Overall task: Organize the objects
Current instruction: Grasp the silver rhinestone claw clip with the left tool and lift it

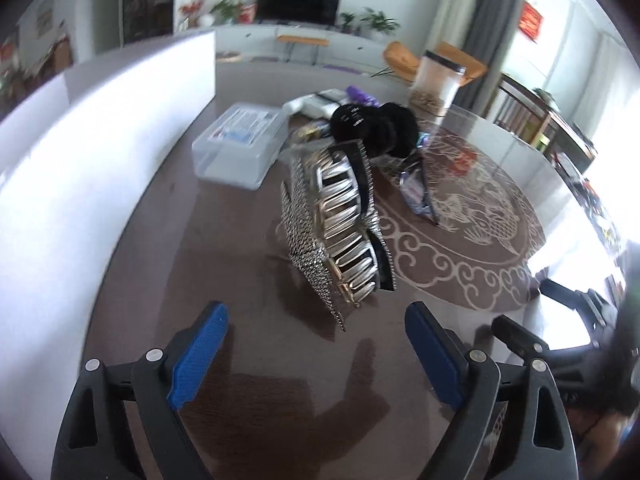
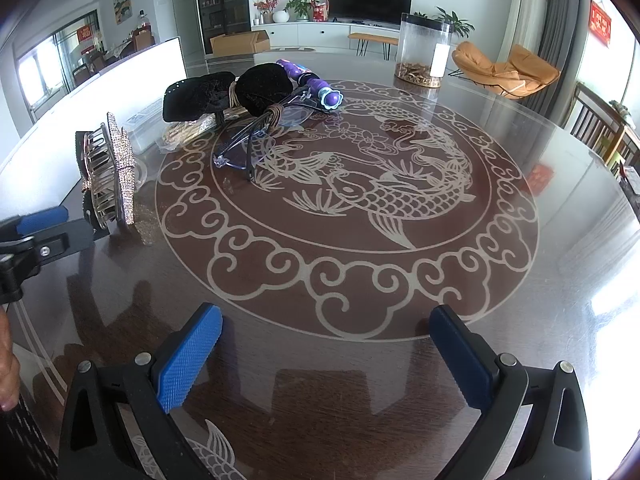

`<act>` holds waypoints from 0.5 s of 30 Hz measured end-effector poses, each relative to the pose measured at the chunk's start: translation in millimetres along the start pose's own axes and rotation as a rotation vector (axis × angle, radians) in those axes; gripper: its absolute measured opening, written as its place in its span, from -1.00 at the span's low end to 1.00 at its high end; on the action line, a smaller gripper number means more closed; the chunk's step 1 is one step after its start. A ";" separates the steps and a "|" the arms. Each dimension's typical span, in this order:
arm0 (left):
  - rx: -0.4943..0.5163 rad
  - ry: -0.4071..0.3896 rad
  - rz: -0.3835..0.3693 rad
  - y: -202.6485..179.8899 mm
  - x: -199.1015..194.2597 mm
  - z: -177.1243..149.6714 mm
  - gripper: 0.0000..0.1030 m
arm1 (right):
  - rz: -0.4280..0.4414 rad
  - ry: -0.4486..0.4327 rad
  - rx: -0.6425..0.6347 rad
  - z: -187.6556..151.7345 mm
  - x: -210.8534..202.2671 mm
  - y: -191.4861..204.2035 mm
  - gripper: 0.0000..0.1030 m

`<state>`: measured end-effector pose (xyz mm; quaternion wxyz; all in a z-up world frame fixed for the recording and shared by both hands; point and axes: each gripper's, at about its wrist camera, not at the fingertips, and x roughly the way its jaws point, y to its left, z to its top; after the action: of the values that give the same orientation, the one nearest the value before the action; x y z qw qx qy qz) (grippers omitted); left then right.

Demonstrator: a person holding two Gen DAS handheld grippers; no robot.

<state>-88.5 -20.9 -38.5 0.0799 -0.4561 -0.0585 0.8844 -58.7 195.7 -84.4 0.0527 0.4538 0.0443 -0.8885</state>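
A large rhinestone hair claw clip [image 1: 340, 224] stands on the glass table just ahead of my open, empty left gripper [image 1: 316, 320]; it also shows at the left of the right wrist view [image 2: 110, 172]. Behind it lie a black velvet bow [image 1: 372, 124], clear-framed glasses [image 1: 420, 192] and a purple toy [image 2: 316, 84]. A clear plastic box [image 1: 240, 144] sits to the clip's left. My right gripper [image 2: 326, 324] is open and empty over the table's carp pattern. The bow [image 2: 236, 92] and glasses [image 2: 256, 136] lie far ahead of it. The left gripper's blue finger [image 2: 44, 220] shows at the left edge.
A white board [image 1: 120, 92] stands along the table's left side. A clear canister [image 2: 422, 52] with brown bits stands at the far side. Wooden chairs [image 2: 600, 132] stand to the right. The right gripper [image 1: 568, 320] appears at the left view's right edge.
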 end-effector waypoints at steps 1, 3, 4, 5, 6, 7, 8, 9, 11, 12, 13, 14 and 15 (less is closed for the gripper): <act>-0.014 0.003 0.002 -1.1 2.0 0.7 0.76 | -0.001 0.000 0.000 -0.1 0.0 0.1 1.00; -0.031 -0.003 0.028 -7.2 7.0 8.4 0.76 | -0.004 -0.001 -0.002 0.0 -0.2 0.3 1.00; -0.041 -0.011 0.052 -9.5 9.8 13.7 0.76 | -0.004 -0.001 -0.002 0.1 -0.2 0.1 1.00; -0.055 -0.018 0.073 -11.8 12.8 19.7 0.76 | -0.003 -0.001 -0.002 0.1 -0.2 0.2 1.00; -0.069 -0.018 0.091 -14.0 18.0 27.0 0.76 | -0.003 -0.001 -0.002 0.1 -0.1 0.3 1.00; -0.078 -0.010 0.108 -15.0 23.6 32.7 0.76 | -0.003 -0.001 -0.002 0.3 -0.2 0.1 1.00; -0.084 0.004 0.131 -15.0 30.1 37.5 0.76 | -0.004 -0.001 -0.002 0.2 -0.2 0.1 1.00; -0.086 0.018 0.152 -13.6 36.6 41.3 0.75 | -0.003 -0.001 -0.002 0.1 -0.2 0.1 1.00; -0.083 0.019 0.155 -7.1 41.2 42.1 0.67 | -0.003 -0.001 -0.002 0.2 -0.2 0.0 1.00; -0.077 -0.002 0.136 -3.5 36.9 39.3 0.41 | -0.003 -0.001 -0.002 0.1 -0.2 0.0 1.00; -0.070 -0.017 0.112 0.3 31.9 35.3 0.29 | -0.003 -0.001 -0.002 0.2 -0.2 -0.1 1.00; -0.063 -0.023 0.104 4.4 26.8 30.9 0.16 | -0.003 -0.001 -0.002 0.2 -0.3 -0.1 1.00; -0.051 -0.020 0.104 8.7 21.6 25.7 0.14 | -0.003 -0.001 -0.002 0.1 -0.3 0.0 1.00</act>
<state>-122.6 -26.1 -42.4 0.0217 -0.4515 -0.0583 0.8901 -58.7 195.8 -84.1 0.0519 0.4533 0.0457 -0.8887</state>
